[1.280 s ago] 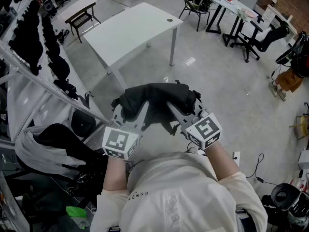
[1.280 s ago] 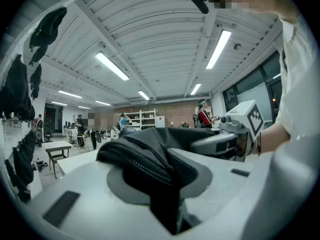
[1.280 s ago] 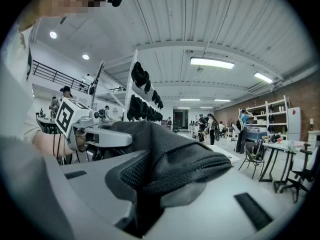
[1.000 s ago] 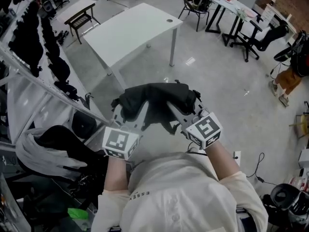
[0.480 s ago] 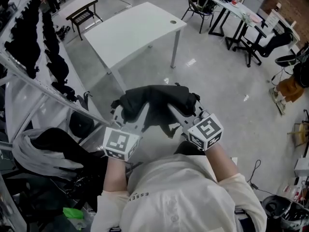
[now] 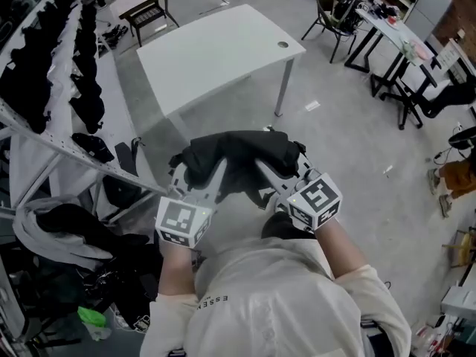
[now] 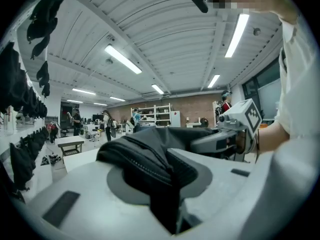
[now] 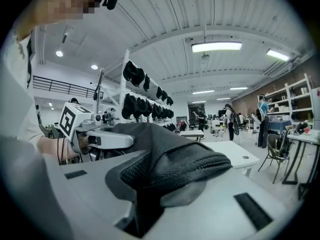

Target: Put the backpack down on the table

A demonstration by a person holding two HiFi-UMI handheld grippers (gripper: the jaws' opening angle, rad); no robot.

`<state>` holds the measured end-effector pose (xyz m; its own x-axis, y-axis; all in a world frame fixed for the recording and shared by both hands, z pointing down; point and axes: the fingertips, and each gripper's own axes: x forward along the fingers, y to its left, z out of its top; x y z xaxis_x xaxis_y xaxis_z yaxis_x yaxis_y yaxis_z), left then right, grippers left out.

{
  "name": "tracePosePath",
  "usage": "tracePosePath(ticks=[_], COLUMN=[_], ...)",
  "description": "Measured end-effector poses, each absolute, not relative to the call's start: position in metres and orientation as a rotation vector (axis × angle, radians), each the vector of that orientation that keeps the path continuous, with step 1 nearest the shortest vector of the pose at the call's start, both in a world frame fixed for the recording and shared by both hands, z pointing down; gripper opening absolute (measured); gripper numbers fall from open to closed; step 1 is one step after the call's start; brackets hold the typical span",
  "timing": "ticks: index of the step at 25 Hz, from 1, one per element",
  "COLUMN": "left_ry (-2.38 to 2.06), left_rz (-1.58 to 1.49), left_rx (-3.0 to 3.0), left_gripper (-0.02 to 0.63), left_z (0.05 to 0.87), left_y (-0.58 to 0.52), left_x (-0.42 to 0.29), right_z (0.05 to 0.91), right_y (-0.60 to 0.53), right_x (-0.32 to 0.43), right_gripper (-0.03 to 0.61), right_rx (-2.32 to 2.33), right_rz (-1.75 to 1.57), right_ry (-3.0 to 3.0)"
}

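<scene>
- Left gripper (image 6: 192, 174) and right gripper (image 6: 281, 175), in the head view, are each biting into one side of a black backpack (image 6: 238, 153), with the marker cubes sitting nearest the person's cream shirt (image 6: 260, 303).
- Also in the head view, the backpack is hanging in the air between the two grippers, just in front of the person's chest and over the grey floor (image 6: 349, 140). It is not touching the white counter (image 6: 216, 54), which is standing well beyond it. A rack of dark bags (image 6: 52, 73) is running along the left side.
- Left gripper (image 7: 167, 184), in the left gripper view, is standing only narrowly apart, and its jaws are pinching a fold of black backpack fabric with a zip seam (image 7: 145, 156). The fabric is filling the gap and bulging out above the jaws. The right gripper (image 7: 220, 140) is showing across the backpack, reaching into its far side.
- Right gripper (image 8: 147, 199), in the right gripper view, is likewise nearly closed, and its jaws are clamping a bunched fold of the backpack's black mesh (image 8: 175, 169). The left gripper (image 8: 107, 139) is showing at the left, gripping the other side. The counter (image 8: 235, 151) is standing ahead, beyond the backpack and apart from it.
</scene>
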<state>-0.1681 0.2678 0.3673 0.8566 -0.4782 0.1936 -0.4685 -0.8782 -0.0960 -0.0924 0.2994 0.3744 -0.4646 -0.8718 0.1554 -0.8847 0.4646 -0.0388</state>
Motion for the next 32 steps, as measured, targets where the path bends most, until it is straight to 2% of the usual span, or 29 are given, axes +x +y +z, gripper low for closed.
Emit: tracePosePath(ticks=[8, 15, 22, 32], left_ry=[0.972, 1.074, 1.123, 1.137], left_rz=[-0.336, -0.303, -0.298, -0.201], left_rx=[-2.979, -2.953, -2.916, -2.784], left_gripper=[0.103, 0.103, 0.103, 0.103], left_z=[0.373, 0.363, 0.348, 0.289], left_y=[0.203, 0.156, 0.100, -0.044], left_x=[-0.059, 0.001, 0.016, -0.009], right_z=[0.375, 0.367, 0.352, 0.294], right_y=[0.225, 0.173, 0.112, -0.038], right_x=[0.021, 0.081, 0.098, 0.072], right_gripper=[0.080, 0.080, 0.083, 0.084], right_rx=[1.361, 1.252, 1.177, 1.137], right_rz=[0.160, 0.110, 0.071, -0.111], right_ry=[-2.664, -2.700, -2.739, -2.793])
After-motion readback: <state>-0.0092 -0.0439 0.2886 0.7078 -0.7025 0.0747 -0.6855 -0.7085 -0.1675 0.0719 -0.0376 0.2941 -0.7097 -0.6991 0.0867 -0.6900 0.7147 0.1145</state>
